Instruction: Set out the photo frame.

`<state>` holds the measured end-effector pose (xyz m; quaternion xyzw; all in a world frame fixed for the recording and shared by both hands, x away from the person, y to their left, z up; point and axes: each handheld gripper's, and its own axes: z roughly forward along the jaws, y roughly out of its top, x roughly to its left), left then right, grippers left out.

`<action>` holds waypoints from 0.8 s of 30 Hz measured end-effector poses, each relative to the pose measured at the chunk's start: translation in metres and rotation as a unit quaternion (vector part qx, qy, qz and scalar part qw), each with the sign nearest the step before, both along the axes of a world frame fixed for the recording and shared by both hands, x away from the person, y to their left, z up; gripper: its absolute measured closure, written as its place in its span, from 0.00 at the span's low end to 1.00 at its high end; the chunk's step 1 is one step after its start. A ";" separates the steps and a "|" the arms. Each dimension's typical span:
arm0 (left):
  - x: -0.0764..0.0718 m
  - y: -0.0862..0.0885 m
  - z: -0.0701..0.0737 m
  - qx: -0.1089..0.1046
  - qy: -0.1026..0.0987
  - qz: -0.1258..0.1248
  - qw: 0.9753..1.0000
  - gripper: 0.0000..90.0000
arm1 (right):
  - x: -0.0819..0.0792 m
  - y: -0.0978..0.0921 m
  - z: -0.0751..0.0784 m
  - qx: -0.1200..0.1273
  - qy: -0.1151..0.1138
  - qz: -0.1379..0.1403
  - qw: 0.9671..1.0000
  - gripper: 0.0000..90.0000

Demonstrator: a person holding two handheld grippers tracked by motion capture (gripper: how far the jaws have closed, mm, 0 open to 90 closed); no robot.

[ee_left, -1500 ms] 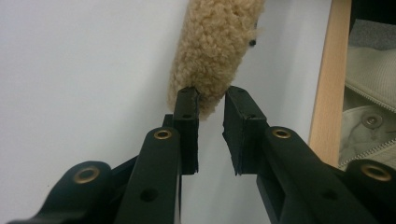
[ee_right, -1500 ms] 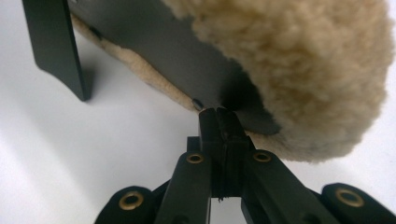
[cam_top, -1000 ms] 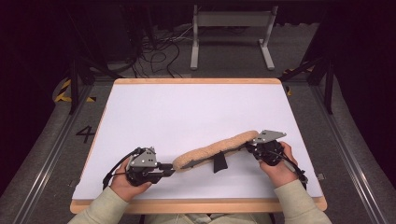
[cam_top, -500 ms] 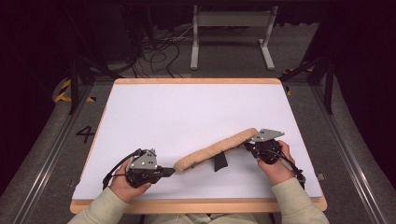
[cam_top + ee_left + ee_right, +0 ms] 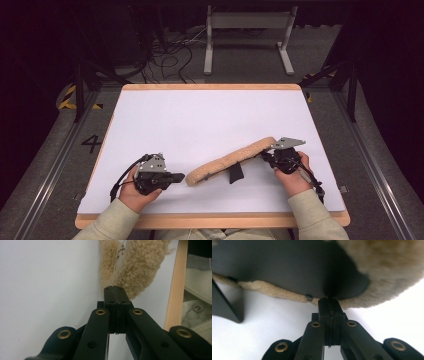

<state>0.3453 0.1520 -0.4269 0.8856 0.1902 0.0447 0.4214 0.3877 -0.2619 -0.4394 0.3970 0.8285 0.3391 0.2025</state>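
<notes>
White table surface [image 5: 200, 120] is noted beneath a tan fleece-covered pad [image 5: 230, 161], which is raised at an angle near the front edge. Its far end is clamped by the right gripper [image 5: 265, 154], jaws pressed together; its near end is pinched by the left gripper [image 5: 181, 176], jaws likewise closed.

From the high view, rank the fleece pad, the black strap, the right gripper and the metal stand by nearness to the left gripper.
1. Fleece pad: its near end lies at the left gripper's jaws.
2. Black strap: under the pad's middle.
3. Right gripper: at the pad's far end.
4. Metal stand: on the floor beyond the table.
</notes>
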 end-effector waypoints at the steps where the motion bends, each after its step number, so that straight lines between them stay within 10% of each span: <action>1: 0.000 0.000 0.000 0.000 0.000 0.000 1.000 1.00 | 0.000 0.000 0.000 0.000 0.000 0.000 1.000 1.00; 24: -0.009 -0.013 0.000 0.011 -0.009 -0.055 0.998 1.00 | 0.043 0.019 -0.001 0.043 0.019 -0.004 0.999 1.00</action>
